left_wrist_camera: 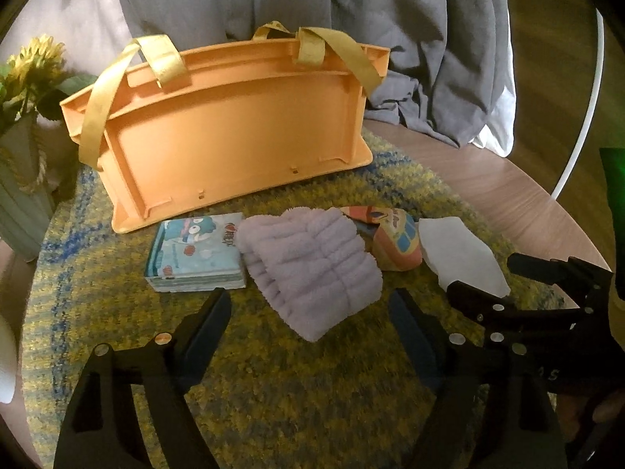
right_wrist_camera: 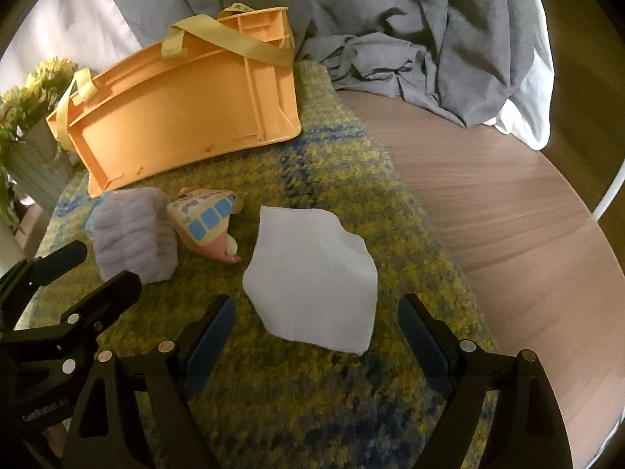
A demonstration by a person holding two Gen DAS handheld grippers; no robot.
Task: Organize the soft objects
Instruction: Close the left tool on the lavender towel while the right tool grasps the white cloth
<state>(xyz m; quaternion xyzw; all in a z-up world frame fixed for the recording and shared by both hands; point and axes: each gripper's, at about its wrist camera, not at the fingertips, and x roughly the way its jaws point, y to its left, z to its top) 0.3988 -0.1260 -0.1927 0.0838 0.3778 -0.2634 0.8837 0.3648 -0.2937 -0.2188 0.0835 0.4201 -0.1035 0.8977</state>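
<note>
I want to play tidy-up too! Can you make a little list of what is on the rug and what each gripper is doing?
bin: orange basket with yellow straps, at the back of the rug
soft things: lilac fluffy cloth, white cloth, small bus-print plush
also there: cartoon packet beside the lilac cloth
left gripper: open, holding nothing, facing the lilac cloth
right gripper: open, holding nothing, facing the white cloth
in the basket: cannot tell

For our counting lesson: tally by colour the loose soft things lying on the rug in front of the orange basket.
Purple: 1, fluffy towel
White: 1, cloth
Pale blue: 1, cloth book
Pink and yellow: 1, stuffed toy
Total: 4
</note>
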